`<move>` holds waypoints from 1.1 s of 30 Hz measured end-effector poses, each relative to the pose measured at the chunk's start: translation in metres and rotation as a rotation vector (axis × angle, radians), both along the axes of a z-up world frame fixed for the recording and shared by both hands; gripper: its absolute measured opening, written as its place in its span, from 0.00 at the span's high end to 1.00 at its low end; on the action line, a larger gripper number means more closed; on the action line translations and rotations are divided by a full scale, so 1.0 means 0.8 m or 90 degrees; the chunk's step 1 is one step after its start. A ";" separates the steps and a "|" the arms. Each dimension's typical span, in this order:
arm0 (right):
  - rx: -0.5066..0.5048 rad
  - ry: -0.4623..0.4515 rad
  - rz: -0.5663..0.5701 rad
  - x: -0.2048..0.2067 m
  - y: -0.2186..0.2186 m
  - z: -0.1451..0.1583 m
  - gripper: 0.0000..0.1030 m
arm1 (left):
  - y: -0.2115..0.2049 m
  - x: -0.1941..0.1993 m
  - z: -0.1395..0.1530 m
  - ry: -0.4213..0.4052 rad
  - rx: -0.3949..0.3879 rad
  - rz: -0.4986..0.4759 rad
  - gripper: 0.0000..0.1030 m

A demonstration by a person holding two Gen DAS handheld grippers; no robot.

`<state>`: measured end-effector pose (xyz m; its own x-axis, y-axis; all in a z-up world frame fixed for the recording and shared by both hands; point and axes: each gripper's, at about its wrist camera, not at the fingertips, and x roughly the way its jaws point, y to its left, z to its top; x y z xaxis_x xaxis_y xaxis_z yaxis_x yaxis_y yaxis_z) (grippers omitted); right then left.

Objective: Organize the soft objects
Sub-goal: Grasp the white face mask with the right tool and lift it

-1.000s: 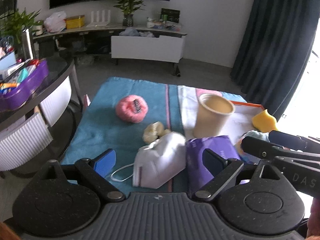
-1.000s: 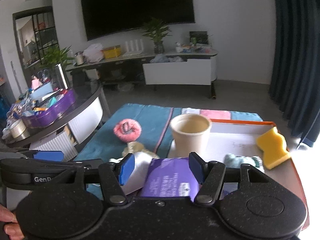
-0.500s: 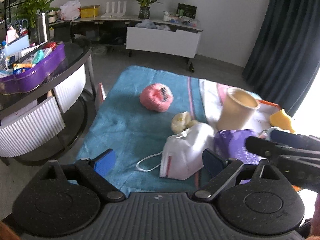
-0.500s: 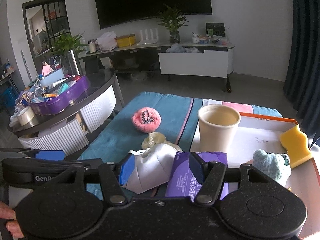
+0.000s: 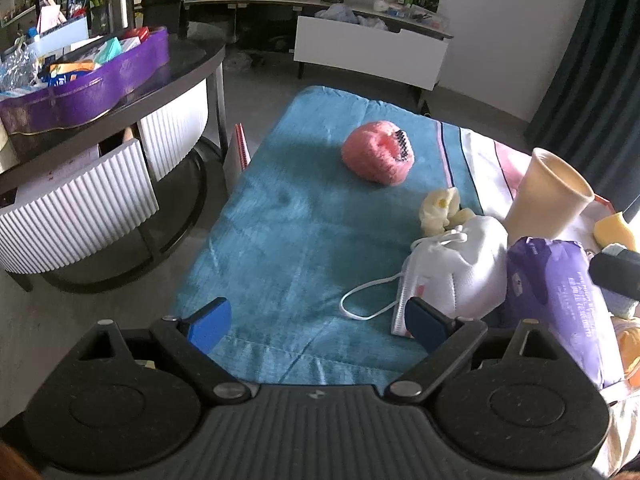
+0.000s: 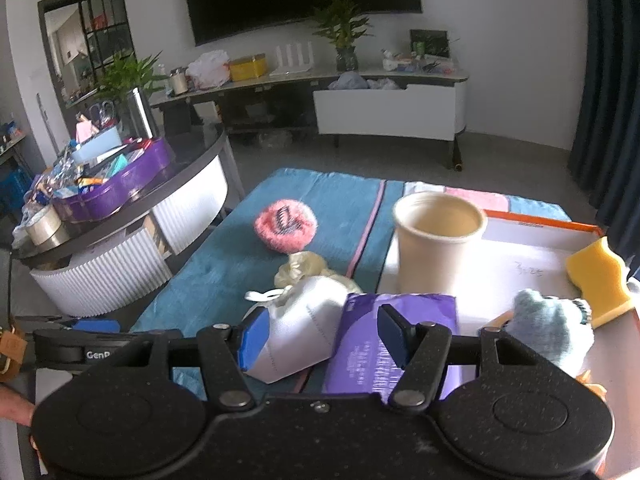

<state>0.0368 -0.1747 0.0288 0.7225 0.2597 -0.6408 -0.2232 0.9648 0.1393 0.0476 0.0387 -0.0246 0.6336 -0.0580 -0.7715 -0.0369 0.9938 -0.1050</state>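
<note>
The left gripper (image 5: 316, 322) has its jaws spread wide over the teal towel (image 5: 288, 240), nothing between them. The white face mask (image 5: 460, 268) lies at about one o'clock from it, just past the right-hand blue pad, ear loop trailing toward the gap. A good pickup would likely shift rightward to straddle the mask body, not the loop. The right gripper (image 6: 318, 336) is also spread, empty; the mask sits at its eleven o'clock, touching the purple tissue pack (image 6: 396, 320) at one o'clock.
</note>
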 end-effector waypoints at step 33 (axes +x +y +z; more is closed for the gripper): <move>-0.089 0.137 -0.053 0.119 0.105 -0.089 0.10 | 0.043 0.019 -0.020 -0.005 -0.045 0.011 0.07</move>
